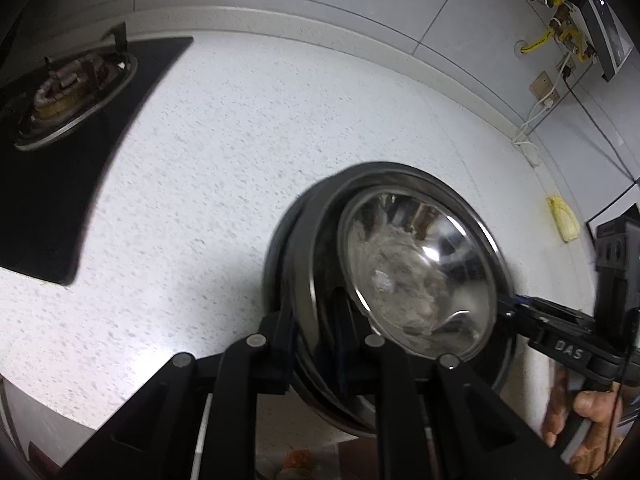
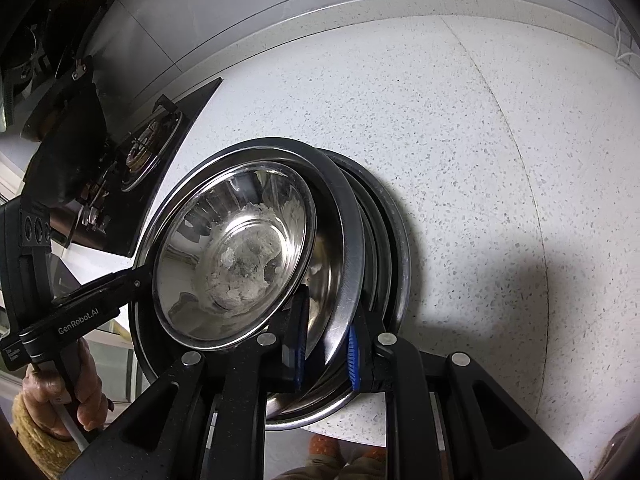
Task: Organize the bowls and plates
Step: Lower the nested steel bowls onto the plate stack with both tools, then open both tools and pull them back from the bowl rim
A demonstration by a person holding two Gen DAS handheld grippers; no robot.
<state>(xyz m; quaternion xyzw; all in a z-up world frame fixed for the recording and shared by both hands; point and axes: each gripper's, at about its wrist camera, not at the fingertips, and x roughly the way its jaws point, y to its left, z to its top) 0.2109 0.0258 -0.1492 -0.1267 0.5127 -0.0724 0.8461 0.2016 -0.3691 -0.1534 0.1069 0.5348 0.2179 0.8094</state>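
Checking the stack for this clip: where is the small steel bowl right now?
In both wrist views the small steel bowl sits tilted on top of the stacked metal plates near the front edge of the white speckled counter, right of the black stove.

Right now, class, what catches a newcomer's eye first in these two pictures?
A shiny steel bowl sits tilted atop a stack of steel plates on the speckled white counter. Both grippers, left and right, clamp the stack's near rims. A black gas stove lies at left.
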